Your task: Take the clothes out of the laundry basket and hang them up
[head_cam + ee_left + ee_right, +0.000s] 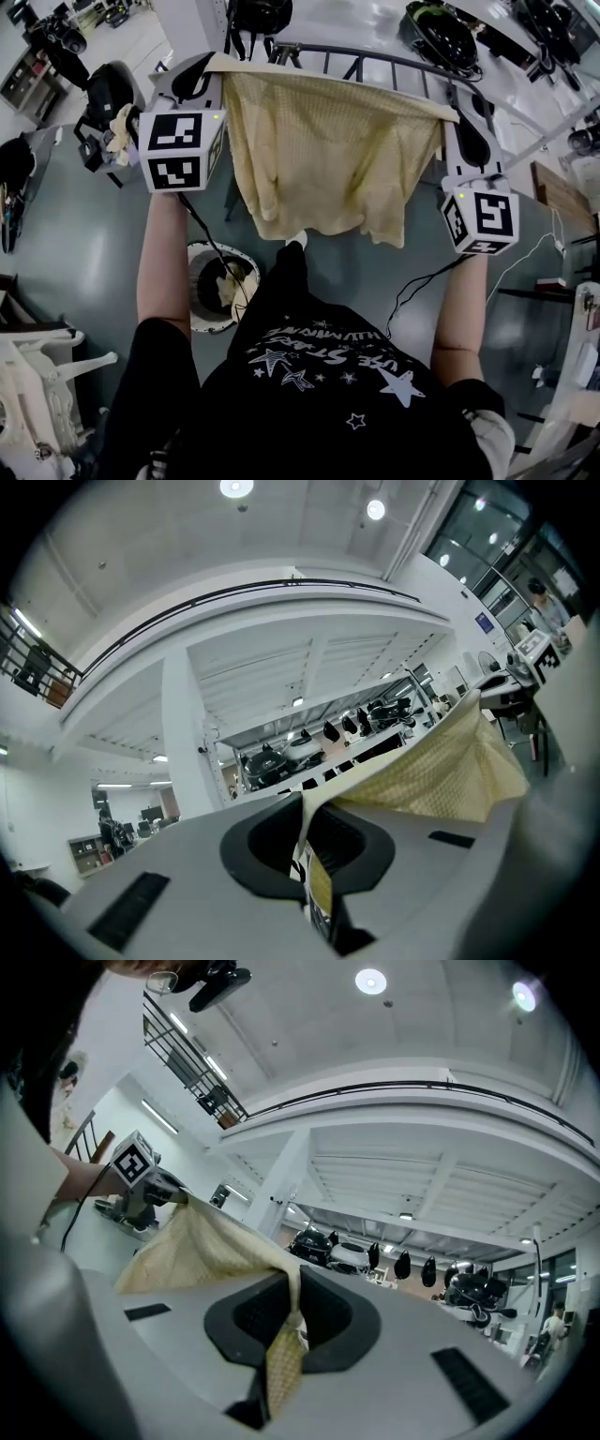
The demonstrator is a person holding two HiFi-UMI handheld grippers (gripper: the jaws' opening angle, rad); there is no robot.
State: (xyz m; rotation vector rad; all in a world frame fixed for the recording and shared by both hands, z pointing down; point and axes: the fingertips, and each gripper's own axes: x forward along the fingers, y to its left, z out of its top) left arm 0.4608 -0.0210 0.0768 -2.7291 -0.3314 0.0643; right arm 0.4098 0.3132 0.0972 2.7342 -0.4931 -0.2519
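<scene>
A pale yellow mesh cloth [328,159] hangs spread out between my two grippers, held by its top corners. My left gripper [204,67] is shut on the cloth's left corner [441,771], which is pinched between the jaws [305,803]. My right gripper [459,114] is shut on the right corner [202,1246], with fabric hanging out below the pads [292,1283]. The cloth is stretched in front of the dark metal drying rack [375,64]. On the floor below stands the round white laundry basket [202,317], with another light garment [231,281] inside.
A white plastic chair [37,375] stands at the lower left. A wooden board [562,197] and white frame parts are at the right. Black cables [412,286] trail from both grippers. Dark equipment [441,33] sits behind the rack.
</scene>
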